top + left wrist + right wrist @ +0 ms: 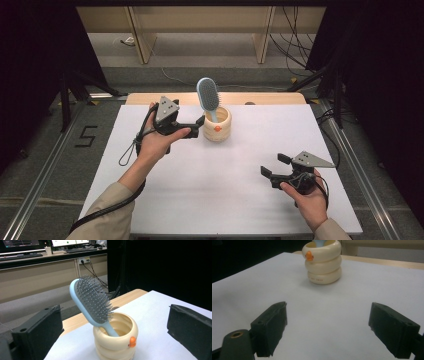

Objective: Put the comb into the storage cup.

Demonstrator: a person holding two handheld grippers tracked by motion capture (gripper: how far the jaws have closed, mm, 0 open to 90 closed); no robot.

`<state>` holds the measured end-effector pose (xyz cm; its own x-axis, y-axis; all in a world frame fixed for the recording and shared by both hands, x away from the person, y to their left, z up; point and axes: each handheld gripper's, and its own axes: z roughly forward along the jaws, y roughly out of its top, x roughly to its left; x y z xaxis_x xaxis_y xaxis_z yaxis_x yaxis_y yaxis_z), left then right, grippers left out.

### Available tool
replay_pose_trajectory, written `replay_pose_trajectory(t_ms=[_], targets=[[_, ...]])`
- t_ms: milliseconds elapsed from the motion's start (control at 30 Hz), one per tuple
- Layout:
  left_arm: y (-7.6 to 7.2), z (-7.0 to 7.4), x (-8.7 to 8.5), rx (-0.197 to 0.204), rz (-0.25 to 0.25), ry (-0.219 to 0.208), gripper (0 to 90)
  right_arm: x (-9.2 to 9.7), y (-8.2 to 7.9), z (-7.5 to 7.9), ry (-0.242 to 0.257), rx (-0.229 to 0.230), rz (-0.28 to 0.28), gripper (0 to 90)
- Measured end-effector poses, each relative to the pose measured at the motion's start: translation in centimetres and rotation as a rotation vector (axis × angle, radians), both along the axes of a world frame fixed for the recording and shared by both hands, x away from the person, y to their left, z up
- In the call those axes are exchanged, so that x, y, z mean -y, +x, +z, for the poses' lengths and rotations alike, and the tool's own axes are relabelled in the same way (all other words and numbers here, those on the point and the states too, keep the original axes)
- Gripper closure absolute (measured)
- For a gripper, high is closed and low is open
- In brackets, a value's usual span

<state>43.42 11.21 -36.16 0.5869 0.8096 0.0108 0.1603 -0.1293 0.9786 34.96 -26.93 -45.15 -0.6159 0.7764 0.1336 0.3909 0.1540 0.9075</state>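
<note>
Covering wooden table: white sheet.

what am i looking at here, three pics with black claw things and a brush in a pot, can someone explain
A person sits at a white table and holds a hand-held two-jaw gripper in each hand. The high view looks down from above: the left gripper is close beside a cream ringed holder, the right gripper is nearer the person. The other two pictures come from cameras riding on the grippers, so the black blocks at their bottom edges are the jaws. A blue hairbrush stands tilted in the holder, handle down. Both grippers are open and hold nothing.
</note>
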Motion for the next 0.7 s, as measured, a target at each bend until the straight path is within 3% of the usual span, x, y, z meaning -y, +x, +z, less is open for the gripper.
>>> replay_pose_trajectory(t_ms=[367, 700], targets=[[-2.1, -1.5, -1.6, -0.009, -0.010, 0.016, 0.0, 0.0, 0.0, 0.0, -0.001, 0.002, -0.001, 16.1], [-3.1, -2.3, -2.5, -0.013, -0.018, 0.028, 0.0, 0.0, 0.0, 0.1, -0.003, 0.002, -0.001, 16.1]])
